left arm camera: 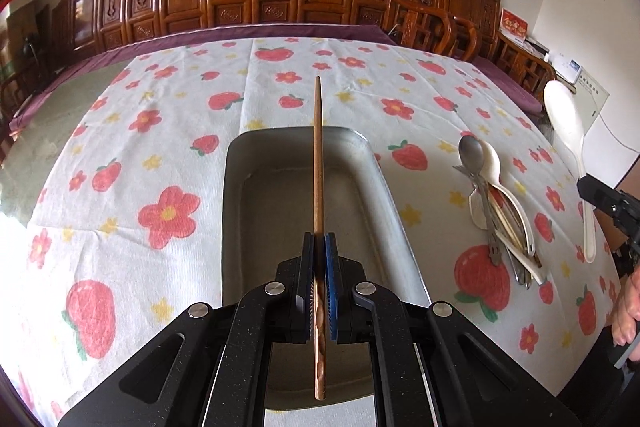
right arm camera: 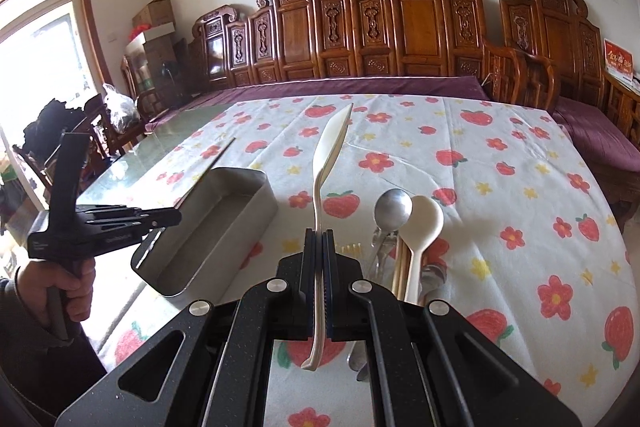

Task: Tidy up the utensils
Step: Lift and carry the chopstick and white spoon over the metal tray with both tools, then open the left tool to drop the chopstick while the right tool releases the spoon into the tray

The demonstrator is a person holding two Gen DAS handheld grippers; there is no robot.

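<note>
My left gripper point(left arm camera: 319, 239) is shut on a brown wooden chopstick point(left arm camera: 318, 163), held above the empty metal tray point(left arm camera: 390, 211) with its tip pointing away over the far rim. From the right wrist view, that gripper point(right arm camera: 176, 217) and the chopstick point(right arm camera: 210, 167) hang over the tray point(right arm camera: 240, 223) at the left. My right gripper point(right arm camera: 319, 237) is shut on the handle of a white rice paddle point(right arm camera: 326, 155), lifted above the cloth; the same paddle point(left arm camera: 566, 131) shows far right in the left wrist view. A pile of utensils point(left arm camera: 500, 211) lies right of the tray: a metal spoon point(right arm camera: 393, 209), a cream spoon point(right arm camera: 420, 223), others beneath.
A strawberry-and-flower tablecloth point(left arm camera: 168, 215) covers the table. A carved wooden bench point(right arm camera: 400, 27) with a purple cushion runs along the far side. A hand point(right arm camera: 76, 283) holds the left gripper's handle. Boxes and bags point(right arm camera: 152, 27) stand by the window at left.
</note>
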